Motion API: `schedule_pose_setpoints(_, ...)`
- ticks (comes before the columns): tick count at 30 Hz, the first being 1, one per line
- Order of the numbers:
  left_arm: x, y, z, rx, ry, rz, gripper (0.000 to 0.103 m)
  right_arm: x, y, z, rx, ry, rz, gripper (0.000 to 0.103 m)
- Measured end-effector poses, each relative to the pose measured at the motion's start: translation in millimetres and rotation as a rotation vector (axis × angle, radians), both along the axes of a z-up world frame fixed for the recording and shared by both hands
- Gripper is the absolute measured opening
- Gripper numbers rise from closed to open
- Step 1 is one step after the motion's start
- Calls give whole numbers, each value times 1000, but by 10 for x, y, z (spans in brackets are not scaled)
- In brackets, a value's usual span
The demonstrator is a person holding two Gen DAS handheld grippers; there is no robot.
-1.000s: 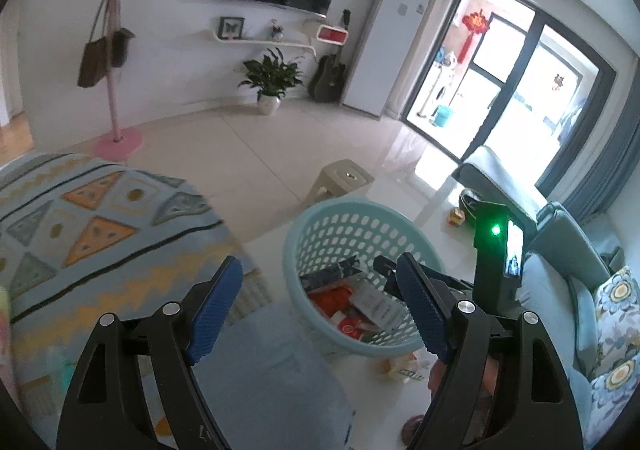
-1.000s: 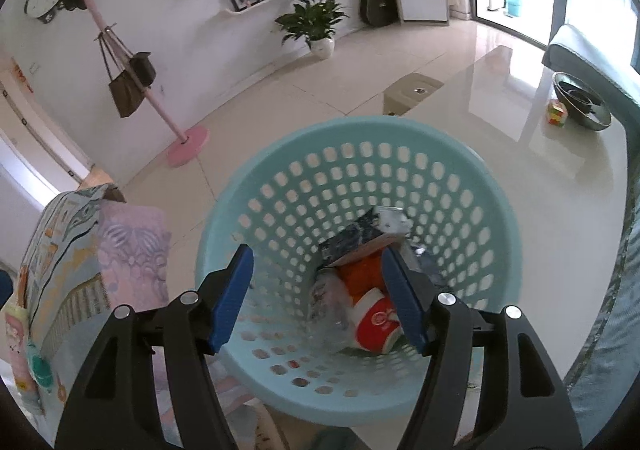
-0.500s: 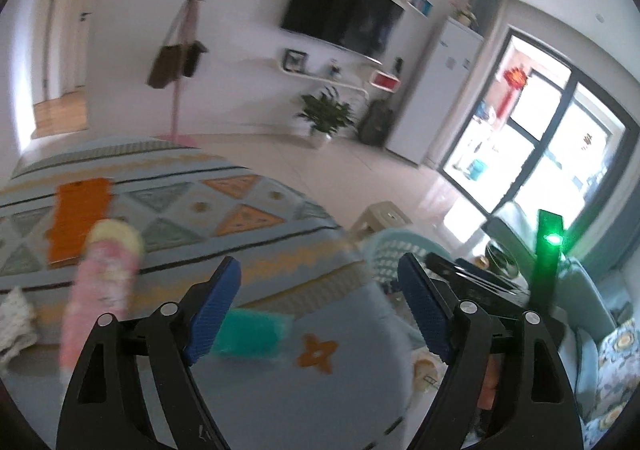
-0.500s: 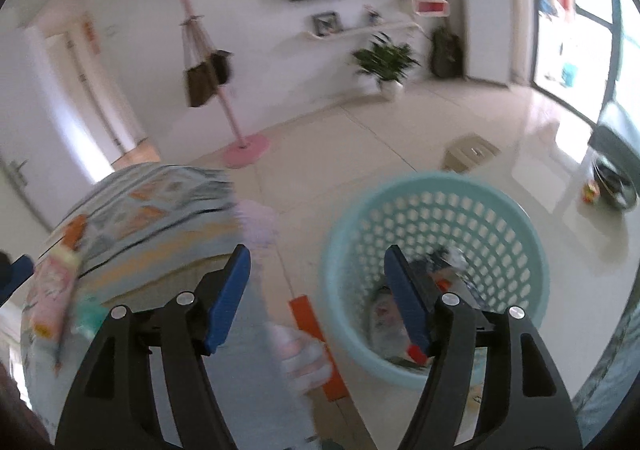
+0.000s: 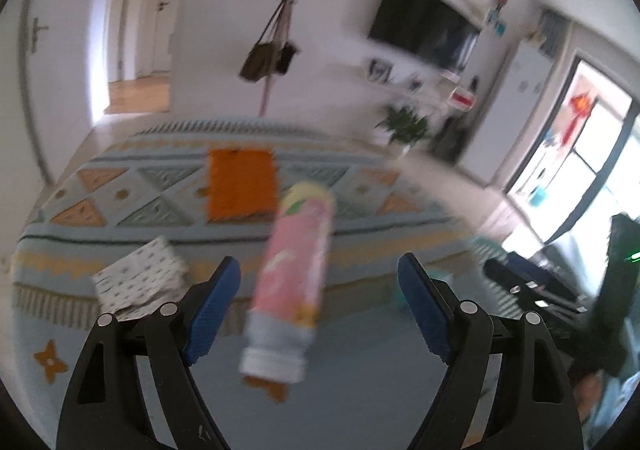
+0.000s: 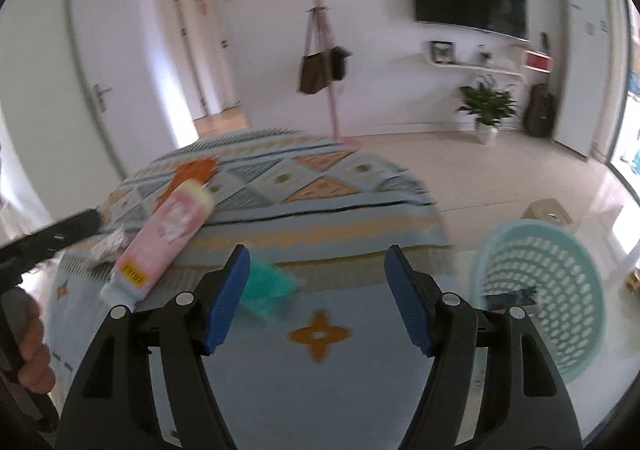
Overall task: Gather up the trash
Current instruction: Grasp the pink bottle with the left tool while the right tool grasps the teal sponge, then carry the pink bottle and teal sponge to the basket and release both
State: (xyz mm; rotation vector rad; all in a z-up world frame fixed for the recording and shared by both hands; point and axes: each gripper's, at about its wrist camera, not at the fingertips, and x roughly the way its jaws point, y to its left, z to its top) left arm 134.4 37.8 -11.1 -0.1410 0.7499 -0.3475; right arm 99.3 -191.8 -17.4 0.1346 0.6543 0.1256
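Observation:
A pink bottle [image 5: 294, 274] with a white cap lies on the patterned blue tablecloth [image 5: 120, 330], straight ahead of my open, empty left gripper [image 5: 320, 306]. It also shows in the right wrist view [image 6: 160, 238], far left. A teal wrapper [image 6: 266, 286] lies just ahead of my open, empty right gripper [image 6: 316, 298]. An orange flat piece [image 5: 242, 184] and a white dotted packet [image 5: 138, 278] lie on the cloth. The light blue laundry basket [image 6: 560, 314] holding trash stands on the right.
A coat stand [image 6: 324, 62] with bags, a potted plant [image 6: 486, 106], a TV [image 6: 468, 6] and a small stool [image 6: 550, 212] stand beyond the table. The other gripper [image 5: 540, 282] shows at right in the left wrist view.
Both grippers have swung left, away from the basket, and now face the cloth-covered table. The pink bottle has come to the middle of the left view. Both stay open.

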Motion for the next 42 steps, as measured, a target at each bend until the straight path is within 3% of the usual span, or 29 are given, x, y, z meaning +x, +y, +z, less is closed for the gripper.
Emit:
schedule_pose_setpoints(2, 70, 5, -166, 42, 27, 16, 79, 33, 151, -102, -15, -4, 32, 67)
schedule_pose_setpoints(7, 252, -18, -352, 45, 72, 8, 79, 138, 438, -291, -146, 59, 60, 67)
schedule_pose_setpoints(10, 340, -53, -371, 38, 79, 2, 79, 192, 433, -323, -158, 84, 58, 75)
schedule_pose_setpoints(17, 423, -101, -480, 16, 90, 7, 77, 309, 438, -418, -157, 160, 96, 75)
schedule_pose_setpoints(20, 414, -98, -571, 7, 111, 21, 71, 366, 470, -453, -214, 185, 114, 76)
schedule_pose_setpoints(21, 405, -108, -580, 17, 115, 31, 65, 376, 481, -468, -237, 192, 128, 76)
schedule_pose_setpoints(23, 358, -125, -563, 25, 98, 31, 63, 383, 462, -471, -236, 192, 142, 76)
schedule_pose_setpoints(25, 346, -129, -563, 36, 96, 38, 54, 406, 430, -467, -226, 194, 144, 76)
schedule_pose_setpoints(30, 329, -79, -561, 12, 96, 43, 50, 415, 429, -455, -241, 184, 157, 75)
schedule_pose_setpoints(34, 335, -72, -550, 6, 95, 43, 48, 415, 428, -493, -211, 194, 182, 41)
schedule_pose_setpoints(35, 336, -72, -550, 8, 94, 43, 48, 405, 429, -487, -209, 188, 182, 37)
schedule_pose_setpoints(42, 262, -54, -462, -15, 64, 22, 46, 239, 359, -298, -183, 102, 172, 35)
